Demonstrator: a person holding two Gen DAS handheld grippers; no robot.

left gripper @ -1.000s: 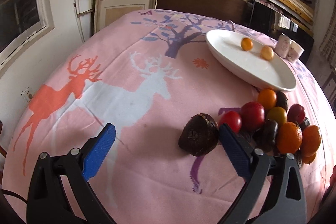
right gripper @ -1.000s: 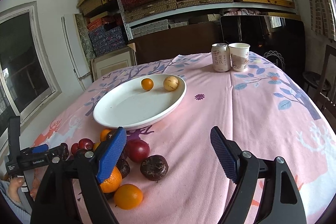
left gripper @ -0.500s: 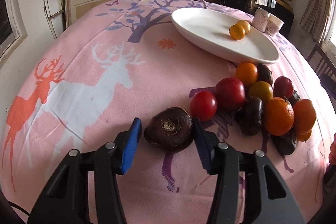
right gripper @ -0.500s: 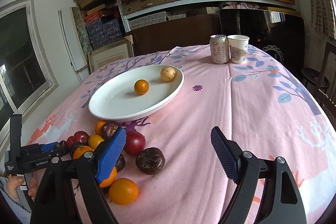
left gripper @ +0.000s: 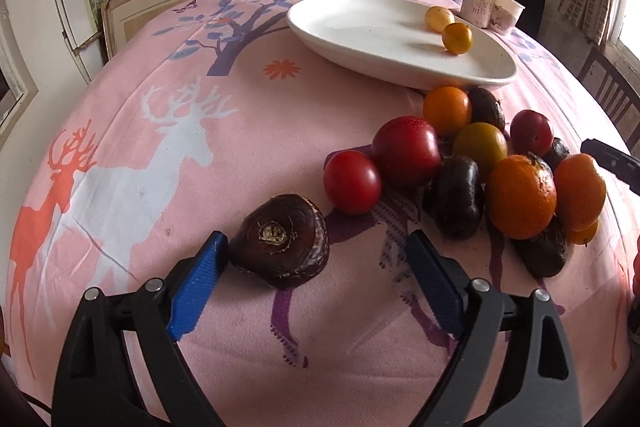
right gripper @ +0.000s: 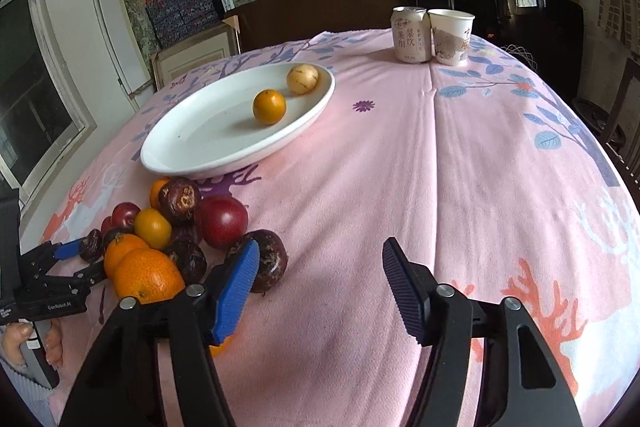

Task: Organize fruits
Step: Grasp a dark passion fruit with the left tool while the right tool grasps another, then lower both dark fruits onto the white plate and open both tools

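Your left gripper [left gripper: 316, 253] fingers just reopened wide w/ the dark brown fruit [left gripper: 282, 241] touching the left finger, unheld on the surface, while your right gripper [right gripper: 320, 267] fingers narrowed, empty, beside the purple fruit [right gripper: 270, 259], so retry the grasp.

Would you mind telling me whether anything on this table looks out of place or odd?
Mostly the fruit: only two pieces lie on the white plate, an orange and a pale yellow fruit, while the rest sit heaped on the cloth beside it. Nothing looks spilled or damaged.
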